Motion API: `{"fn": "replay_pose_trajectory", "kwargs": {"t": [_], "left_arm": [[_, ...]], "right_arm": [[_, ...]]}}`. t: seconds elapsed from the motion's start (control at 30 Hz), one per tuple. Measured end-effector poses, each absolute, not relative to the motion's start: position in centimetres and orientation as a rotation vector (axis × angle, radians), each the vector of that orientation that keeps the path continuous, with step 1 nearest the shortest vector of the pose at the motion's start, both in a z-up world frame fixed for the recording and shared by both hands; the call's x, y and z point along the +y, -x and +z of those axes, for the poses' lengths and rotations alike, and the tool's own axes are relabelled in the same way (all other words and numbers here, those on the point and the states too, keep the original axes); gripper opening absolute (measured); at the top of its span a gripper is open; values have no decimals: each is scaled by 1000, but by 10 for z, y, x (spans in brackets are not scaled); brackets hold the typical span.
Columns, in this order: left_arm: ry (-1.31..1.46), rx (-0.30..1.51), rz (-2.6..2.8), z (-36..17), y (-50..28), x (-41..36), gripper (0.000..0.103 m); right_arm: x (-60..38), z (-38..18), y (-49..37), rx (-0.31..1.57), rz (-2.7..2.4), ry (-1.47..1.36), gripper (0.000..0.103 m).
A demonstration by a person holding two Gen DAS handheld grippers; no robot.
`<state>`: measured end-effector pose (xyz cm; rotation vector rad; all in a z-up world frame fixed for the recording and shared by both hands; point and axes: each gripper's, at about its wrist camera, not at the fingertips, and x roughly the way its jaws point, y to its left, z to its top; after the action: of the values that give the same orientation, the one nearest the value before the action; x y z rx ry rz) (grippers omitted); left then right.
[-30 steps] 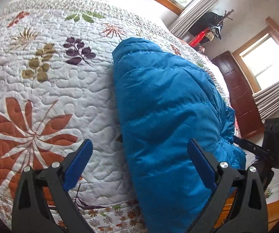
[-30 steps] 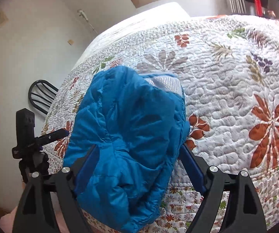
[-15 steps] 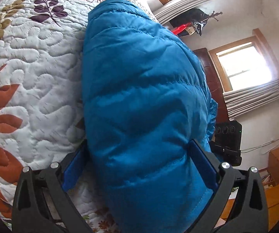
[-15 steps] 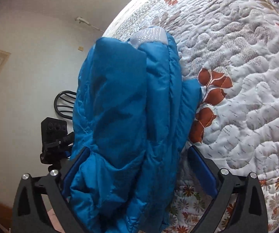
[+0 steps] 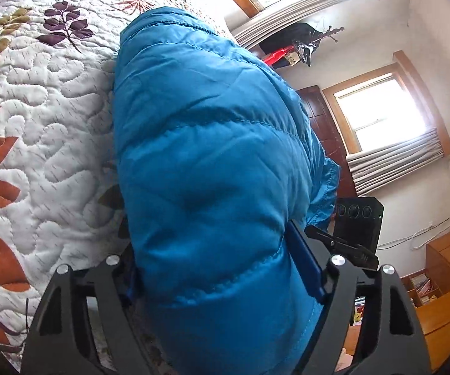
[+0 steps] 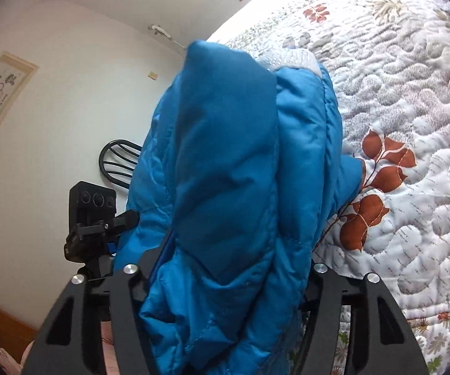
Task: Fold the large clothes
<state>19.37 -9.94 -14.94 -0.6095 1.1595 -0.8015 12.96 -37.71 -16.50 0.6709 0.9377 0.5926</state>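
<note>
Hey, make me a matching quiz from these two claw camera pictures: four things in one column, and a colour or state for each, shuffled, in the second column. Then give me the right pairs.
Things:
1. jacket
2. quilt
3. chair
4. left claw

Colour or state:
A. white with stitched leaves and flowers
B. black, curved back, against the wall
C. shut on the puffy fabric
D. blue, bundled up in folds

Pairs: 1-D, 2-A, 3-B, 4-C
</note>
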Motion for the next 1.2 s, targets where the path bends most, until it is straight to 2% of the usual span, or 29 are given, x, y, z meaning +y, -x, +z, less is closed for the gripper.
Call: {"fn": "replay_pose_trajectory", "kwargs": {"t": [0.13, 0.3, 0.63, 0.87, 1.0, 1.2], "left_arm": [[632, 1139, -800, -143, -192, -89, 75], [631, 1042, -756, -119, -189, -63, 75], [673, 946, -589, -105, -236, 28, 75], [679, 941, -524, -134, -276, 79, 75], [658, 944, -527, -152, -283, 86, 81], [624, 936, -512, -151, -283, 82, 86]], "right_arm": [[-358, -141, -135, 907, 602, -578, 53], [-331, -109, -162, 896, 662, -488, 53], [-230, -75, -279, 935, 758, -420, 53], [-188, -109, -340, 1003, 761, -445, 53], [-197, -143, -350, 1015, 788, -503, 58], [-204, -158, -359, 1021, 806, -539, 64]]}}
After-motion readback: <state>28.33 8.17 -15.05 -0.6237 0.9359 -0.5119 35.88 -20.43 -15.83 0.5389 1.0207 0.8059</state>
